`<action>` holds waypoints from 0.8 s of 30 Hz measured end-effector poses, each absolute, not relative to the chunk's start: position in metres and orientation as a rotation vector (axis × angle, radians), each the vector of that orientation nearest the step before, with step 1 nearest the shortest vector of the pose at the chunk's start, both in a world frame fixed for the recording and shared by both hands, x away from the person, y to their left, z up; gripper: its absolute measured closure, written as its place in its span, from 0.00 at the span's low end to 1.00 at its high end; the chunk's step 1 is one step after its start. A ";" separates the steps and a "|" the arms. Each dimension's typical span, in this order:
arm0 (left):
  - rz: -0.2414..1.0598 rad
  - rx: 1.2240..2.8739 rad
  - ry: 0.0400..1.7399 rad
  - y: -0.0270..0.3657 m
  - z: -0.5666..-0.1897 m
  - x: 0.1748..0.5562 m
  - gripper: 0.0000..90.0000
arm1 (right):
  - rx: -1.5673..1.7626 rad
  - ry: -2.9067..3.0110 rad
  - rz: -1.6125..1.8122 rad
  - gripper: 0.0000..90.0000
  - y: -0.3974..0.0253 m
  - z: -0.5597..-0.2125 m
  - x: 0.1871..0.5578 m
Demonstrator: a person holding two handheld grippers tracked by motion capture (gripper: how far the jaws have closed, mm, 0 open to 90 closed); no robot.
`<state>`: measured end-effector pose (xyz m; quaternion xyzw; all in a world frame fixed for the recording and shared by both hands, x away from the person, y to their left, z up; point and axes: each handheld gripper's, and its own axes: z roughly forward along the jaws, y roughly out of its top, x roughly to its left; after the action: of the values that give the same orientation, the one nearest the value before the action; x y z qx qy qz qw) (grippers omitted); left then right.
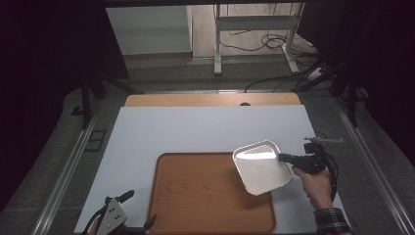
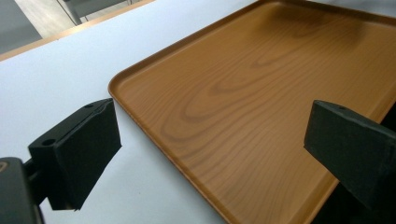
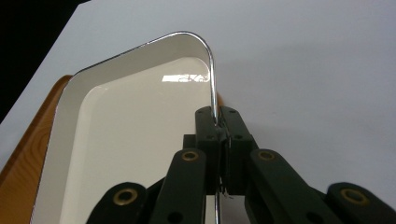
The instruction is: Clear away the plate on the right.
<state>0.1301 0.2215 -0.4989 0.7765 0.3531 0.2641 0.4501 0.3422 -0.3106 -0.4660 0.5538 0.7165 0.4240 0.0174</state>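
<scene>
White sheeting point(image 1: 195, 132) covers the table, with a strip of bare wood at the far edge, dark curtains to both sides and a grey floor with cables beyond. From the high view, my right gripper point(image 1: 286, 157) is clamped on the right rim of a shallow white enamel tray with a thin metal edge point(image 1: 261, 166). That tray is tilted and overlaps the far right corner of the rounded wooden serving tray point(image 1: 195, 196), which lies just ahead of my left gripper point(image 1: 139, 213). White sheet runs open ahead of both tools. My left gripper is cut off at the bottom edge, so little of it can be made out there.

Along my left gripper point(image 2: 210, 144), the jaws stand wide apart with nothing between them. The wooden tray's point(image 2: 261, 102) near rim crosses just ahead, its bare grain stretching away.

Along my right gripper point(image 3: 218, 128), the jaws are pressed together on the white tray's point(image 3: 130, 140) chrome lip. The basin spreads left of the jaws, plain white sheet point(image 3: 317, 70) to their right, and a sliver of wooden tray point(image 3: 28, 149) shows beyond the far rim.
</scene>
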 end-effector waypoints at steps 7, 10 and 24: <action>0.655 1.923 0.872 0.221 -0.499 0.130 0.04 | 1.688 2.283 1.324 0.97 -0.287 -0.468 0.341; 0.655 1.925 0.871 0.221 -0.499 0.130 0.04 | 1.670 2.300 1.324 0.97 -0.277 -0.470 0.341; 0.654 1.924 0.871 0.221 -0.499 0.130 0.04 | 1.652 2.353 1.312 0.97 -0.227 -0.483 0.338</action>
<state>0.1303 0.2211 -0.4990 0.7778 0.3521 0.2642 0.4487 0.3377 -0.2268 -0.4833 0.5227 0.7446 0.4151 -0.0093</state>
